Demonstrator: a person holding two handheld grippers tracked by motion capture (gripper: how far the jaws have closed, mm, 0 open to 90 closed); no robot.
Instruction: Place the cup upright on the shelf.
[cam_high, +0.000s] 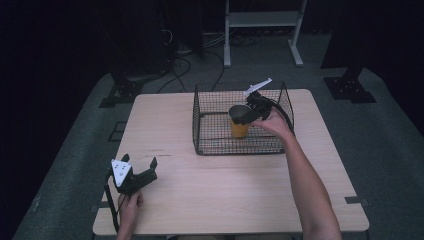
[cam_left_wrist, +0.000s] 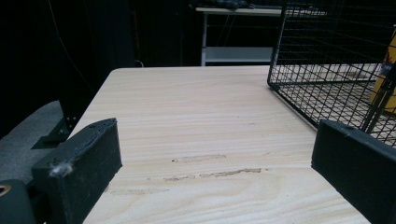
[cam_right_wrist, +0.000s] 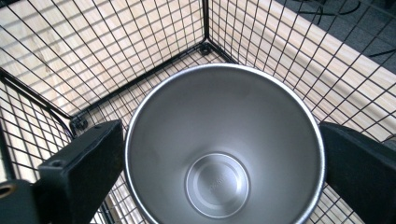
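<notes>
Steel cup (cam_right_wrist: 224, 163) between right hand-held gripper (cam_right_wrist: 224, 154) jaws, inside wire basket (cam_high: 200, 125)

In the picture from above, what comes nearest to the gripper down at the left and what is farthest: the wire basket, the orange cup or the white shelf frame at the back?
From the left gripper, in the high view:
1. The wire basket, on the table to its upper right; its near left corner is closest.
2. The orange cup, standing inside the basket, with the right gripper at its rim.
3. The white shelf frame, on the floor beyond the table.
</notes>
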